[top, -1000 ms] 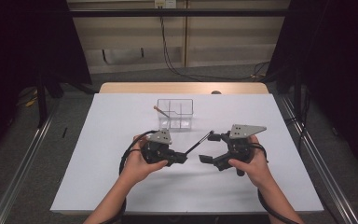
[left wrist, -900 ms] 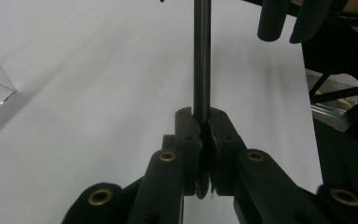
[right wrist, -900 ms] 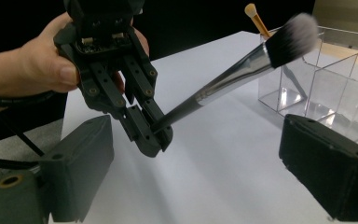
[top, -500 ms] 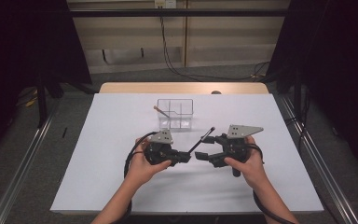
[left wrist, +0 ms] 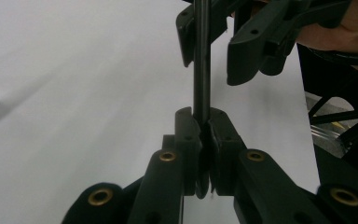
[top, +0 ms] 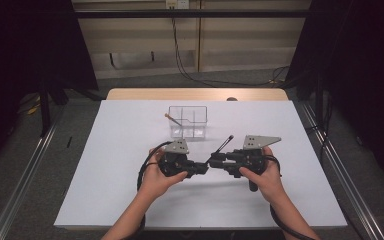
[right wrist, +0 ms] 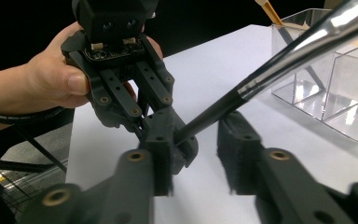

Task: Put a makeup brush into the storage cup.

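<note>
- Since the earlier high view, both hands have drawn together at the middle of the white table (top: pixel 105 165), and the right gripper's jaws have just been closing around the black brush (top: pixel 221 147), which sits between them.
- Left gripper (top: pixel 203 166): held level by the left hand (top: pixel 156 179), pointing toward the other hand, jaws clamped on the brush's lower handle (left wrist: pixel 201 84).
- Brush: slants up from between the two grippers, above the table, near the clear organiser (top: pixel 188 121), where an orange-tipped stick (top: pixel 173 119) leans.
- Right gripper (top: pixel 213 161): held level by the right hand (top: pixel 263 177), facing the left one; in its own view one pad (right wrist: pixel 164 154) looks close against the handle, the other (right wrist: pixel 235 151) stands apart, so it is not yet gripping.
- Risk: if the left lets go before the right pinches firmly, the thin round handle could slip or swing down.
- Risk: an off-centre squeeze may twist the brush or knock jaw tips together.
</note>
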Tool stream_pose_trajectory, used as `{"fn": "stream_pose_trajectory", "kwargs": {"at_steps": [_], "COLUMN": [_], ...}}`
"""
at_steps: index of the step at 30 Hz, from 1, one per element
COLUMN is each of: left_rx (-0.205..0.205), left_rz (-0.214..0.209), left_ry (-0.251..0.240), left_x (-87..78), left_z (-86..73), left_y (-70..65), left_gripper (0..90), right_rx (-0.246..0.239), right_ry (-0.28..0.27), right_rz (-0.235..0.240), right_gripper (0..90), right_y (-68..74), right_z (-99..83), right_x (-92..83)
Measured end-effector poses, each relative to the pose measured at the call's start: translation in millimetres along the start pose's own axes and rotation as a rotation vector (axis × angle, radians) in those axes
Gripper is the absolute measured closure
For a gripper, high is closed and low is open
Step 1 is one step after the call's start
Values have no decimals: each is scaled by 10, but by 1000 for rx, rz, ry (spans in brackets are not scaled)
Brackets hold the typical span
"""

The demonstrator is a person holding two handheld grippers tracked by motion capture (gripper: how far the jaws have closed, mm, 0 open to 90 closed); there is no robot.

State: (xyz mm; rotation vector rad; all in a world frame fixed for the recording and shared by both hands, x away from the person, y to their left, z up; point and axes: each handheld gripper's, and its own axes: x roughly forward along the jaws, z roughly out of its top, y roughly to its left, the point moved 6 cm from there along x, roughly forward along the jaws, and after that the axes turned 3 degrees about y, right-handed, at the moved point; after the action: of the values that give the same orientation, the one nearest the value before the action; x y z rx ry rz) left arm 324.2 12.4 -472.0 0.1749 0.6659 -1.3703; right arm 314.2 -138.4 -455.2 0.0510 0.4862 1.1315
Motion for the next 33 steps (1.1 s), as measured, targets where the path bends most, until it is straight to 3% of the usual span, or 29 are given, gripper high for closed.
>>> {"fn": "stream_pose_trajectory", "kwargs": {"at_steps": [20, 33], "left_rx": [-10, -5], "left_rz": [-19, -23], "left_ry": [-5, 0], "left_x": [44, 80], "left_z": [-19, -23], "left_y": [-8, -33], "left_gripper": [840, 840], "right_rx": [61, 87], "right_ry": [-33, -98], "right_rz": [5, -10], "right_gripper": [770, 782], "right_y": [-25, -56], "right_z": [31, 150], "right_x": [-15, -74]}}
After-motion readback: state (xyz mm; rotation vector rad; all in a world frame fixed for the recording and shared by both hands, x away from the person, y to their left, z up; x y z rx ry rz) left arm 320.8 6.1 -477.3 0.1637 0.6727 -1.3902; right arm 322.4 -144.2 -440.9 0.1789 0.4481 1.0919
